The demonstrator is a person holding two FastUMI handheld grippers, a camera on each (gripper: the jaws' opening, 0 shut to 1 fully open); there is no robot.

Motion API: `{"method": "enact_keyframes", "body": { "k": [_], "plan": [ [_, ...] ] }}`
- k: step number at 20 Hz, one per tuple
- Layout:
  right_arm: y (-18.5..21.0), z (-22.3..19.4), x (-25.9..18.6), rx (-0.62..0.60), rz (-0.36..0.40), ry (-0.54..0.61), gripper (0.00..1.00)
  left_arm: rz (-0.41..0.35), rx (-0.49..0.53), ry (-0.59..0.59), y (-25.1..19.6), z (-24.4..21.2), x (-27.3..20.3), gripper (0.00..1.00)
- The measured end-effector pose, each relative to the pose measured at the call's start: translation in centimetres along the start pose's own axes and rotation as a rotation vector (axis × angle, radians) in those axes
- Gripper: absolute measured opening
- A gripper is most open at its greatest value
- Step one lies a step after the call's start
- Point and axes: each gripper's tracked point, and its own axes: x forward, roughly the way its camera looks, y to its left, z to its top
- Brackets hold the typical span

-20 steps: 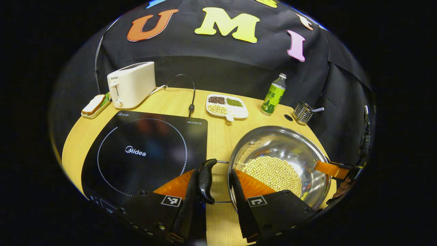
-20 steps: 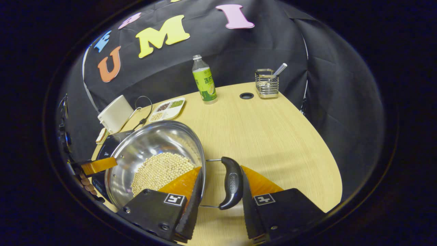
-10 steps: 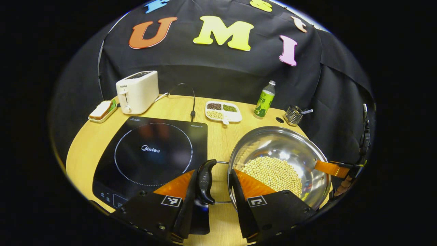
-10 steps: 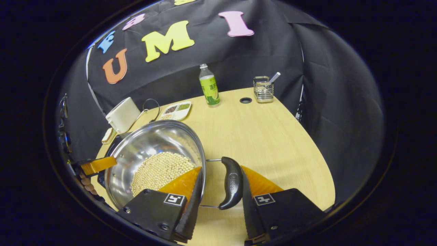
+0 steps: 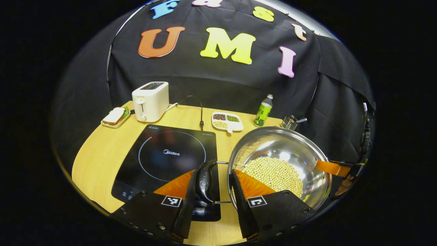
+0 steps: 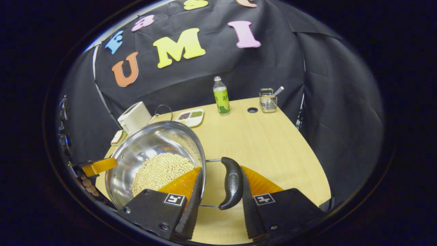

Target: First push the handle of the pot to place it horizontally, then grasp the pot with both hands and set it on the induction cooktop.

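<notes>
A steel pot (image 5: 283, 143) with pale beans (image 5: 273, 174) in it hangs above the wooden table (image 5: 102, 150), to the right of the black induction cooktop (image 5: 170, 153). My left gripper (image 5: 213, 174) is shut across the pot's black left handle (image 5: 205, 181) and rim. In the right gripper view, my right gripper (image 6: 221, 171) is shut the same way on the right handle (image 6: 232, 182) of the pot (image 6: 153, 147). Each view shows the other gripper's finger and a hand at the pot's far rim. Both handles lie level.
At the table's back stand a white toaster (image 5: 151, 101), a small plate with a sandwich (image 5: 115, 117), a divided dish of beans (image 5: 227, 121), a green bottle (image 5: 263, 111) and a wire holder (image 5: 290, 122). A cable (image 5: 200, 109) runs to the cooktop.
Both grippers have risen with the pot between them. The table, cooktop and back items look smaller and farther below. The grip on both handles is unchanged.
</notes>
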Motion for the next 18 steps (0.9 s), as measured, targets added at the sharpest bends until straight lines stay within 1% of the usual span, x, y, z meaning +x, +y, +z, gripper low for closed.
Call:
{"method": "enact_keyframes", "body": {
  "k": [1,3,5,7,11,15,18],
  "plan": [
    [0.8,0.4,-0.3,-0.006,0.006,-0.004,0.58,0.004,-0.001,-0.010,0.5,0.5,-0.6,0.54],
    [2.4,1.2,-0.7,-0.019,0.016,-0.017,0.60,0.015,0.005,-0.026,1.8,1.5,-1.5,0.54],
    [4.0,2.2,-0.6,-0.028,0.028,-0.028,0.58,0.026,-0.002,-0.038,3.1,2.6,-2.0,0.54],
    [5.7,2.8,-0.3,-0.042,0.042,-0.029,0.59,0.037,-0.010,-0.044,4.7,3.3,-2.3,0.54],
    [9.1,3.9,0.9,-0.067,0.067,-0.018,0.58,0.070,-0.009,-0.049,7.8,4.4,-2.6,0.54],
    [12.7,4.9,2.6,-0.097,0.090,-0.005,0.59,0.102,-0.015,-0.040,11.0,5.5,-2.4,0.54],
    [15.3,5.0,4.2,-0.097,0.120,0.011,0.59,0.132,-0.013,-0.052,13.6,6.8,-2.5,0.54]
  ]
}}
